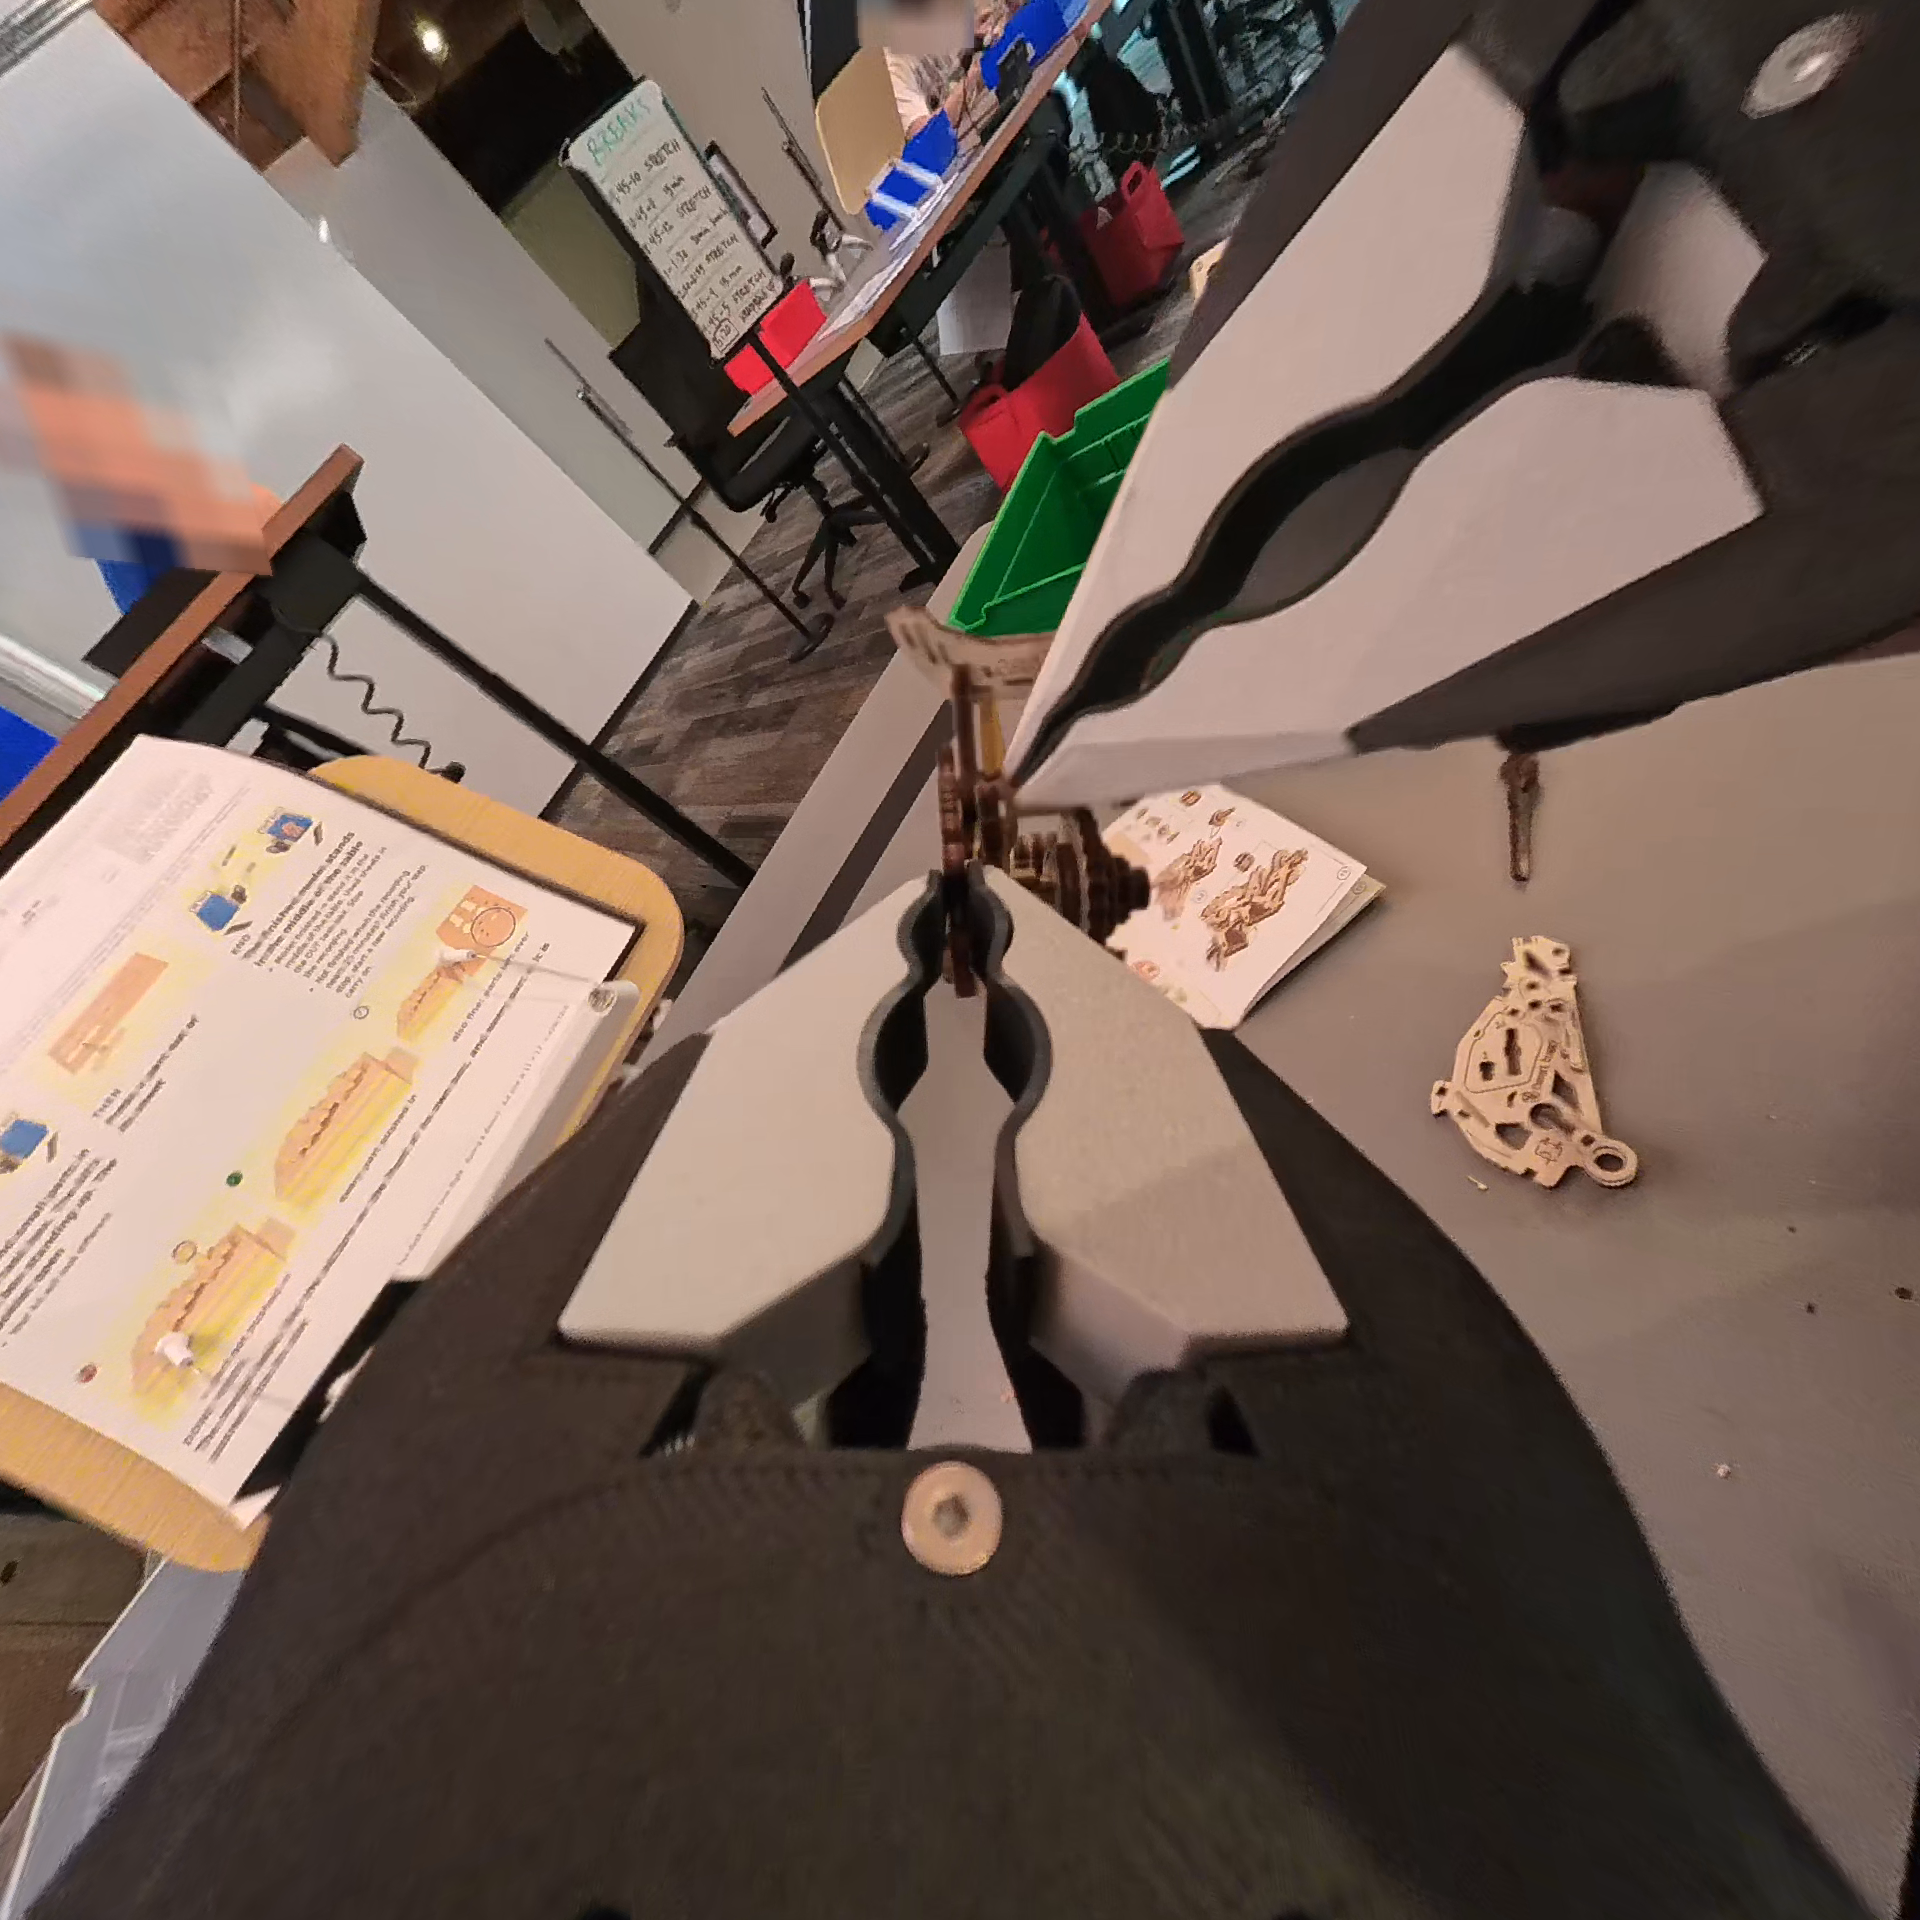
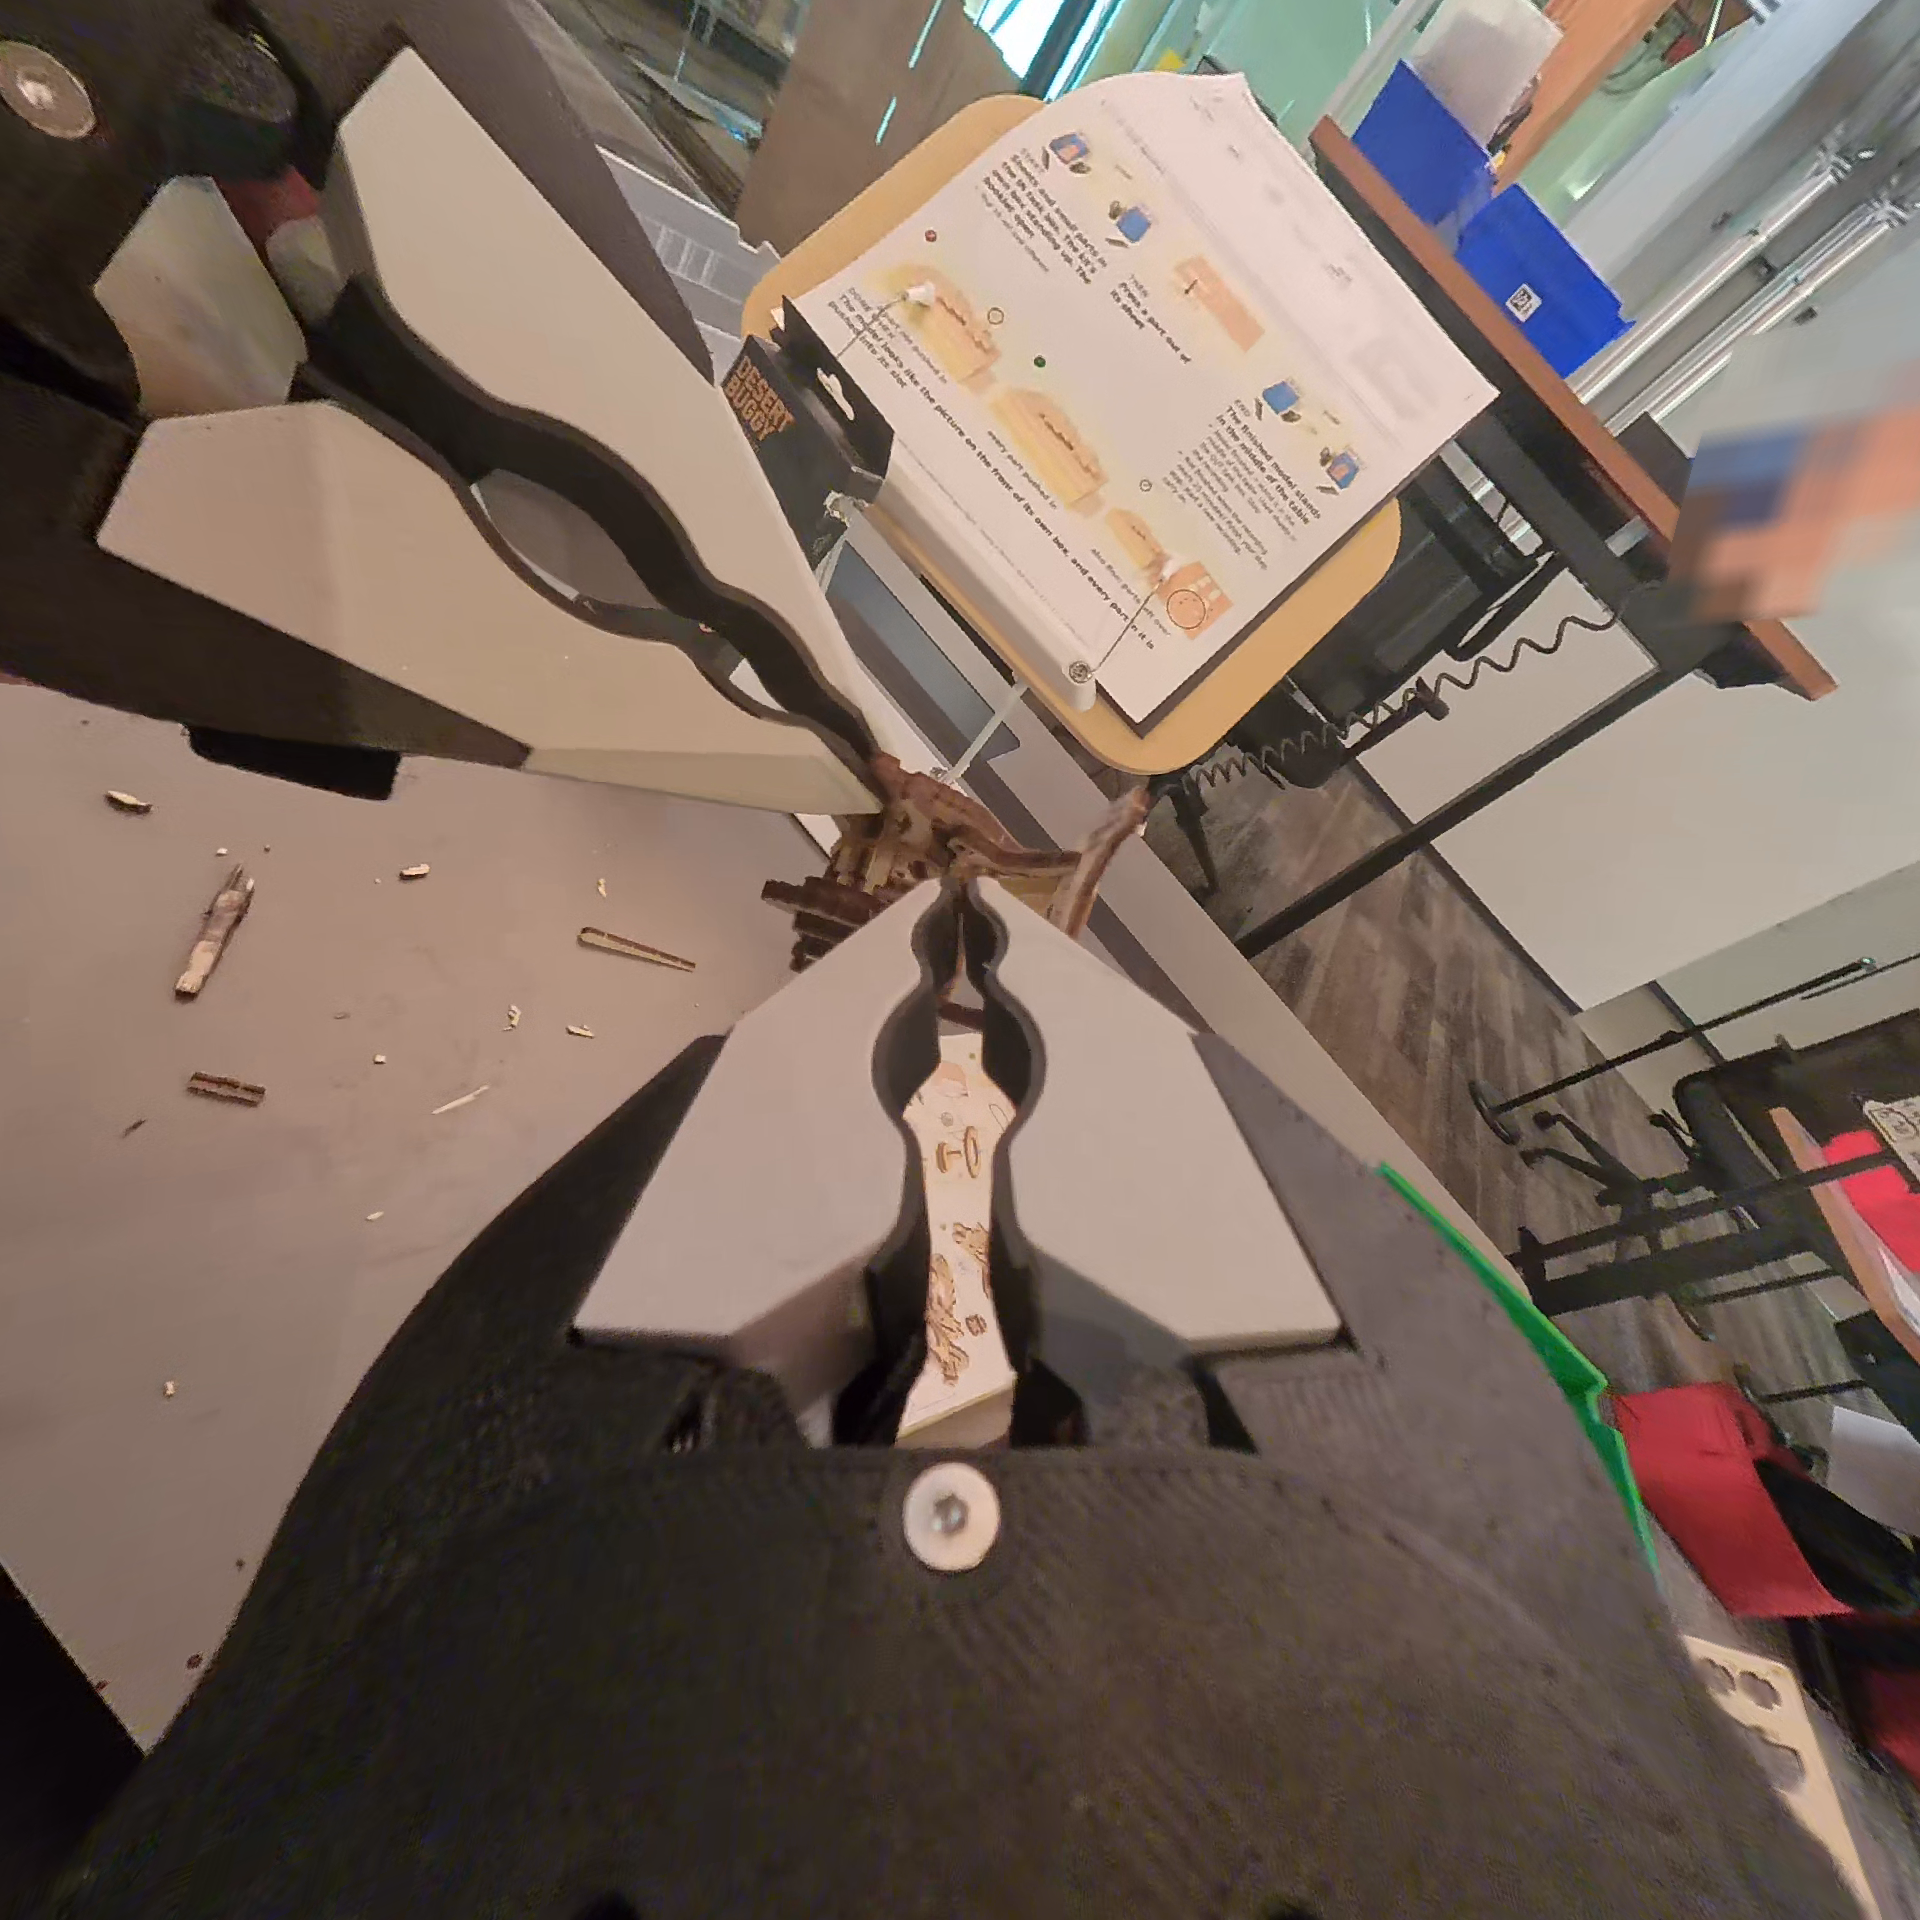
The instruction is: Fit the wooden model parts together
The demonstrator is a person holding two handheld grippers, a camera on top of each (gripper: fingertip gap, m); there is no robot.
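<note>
A small brown wooden model (image 1: pixel 971 800) with gears (image 1: pixel 1075 862) and a pale strip on top is held in the air between both grippers, over the edge of the grey table (image 1: pixel 1610 1403). My left gripper (image 1: pixel 961 885) is shut on its lower end. My right gripper (image 1: pixel 1027 771) comes in from the upper right and pinches the model from the side. In the right wrist view the right gripper (image 2: pixel 958 896) is shut on a thin brown part of the model (image 2: pixel 914 831), and the left gripper (image 2: pixel 875 777) grips it from the upper left. The joint itself is hidden by the fingers.
A flat pale wooden fret piece (image 1: pixel 1527 1070), an open instruction booklet (image 1: pixel 1247 894) and a dark stick (image 1: pixel 1519 816) lie on the table. Wood scraps (image 2: pixel 213 930) litter the table (image 2: pixel 312 1299). An instruction sheet on a stand (image 2: pixel 1143 384) and a green bin (image 1: pixel 1070 509) stand beyond the edge. The grippers are tip to tip, or close to it. Both grippers' tips are roughly 25 cm from the flat pale wooden fret piece (image 1: pixel 1527 1070).
</note>
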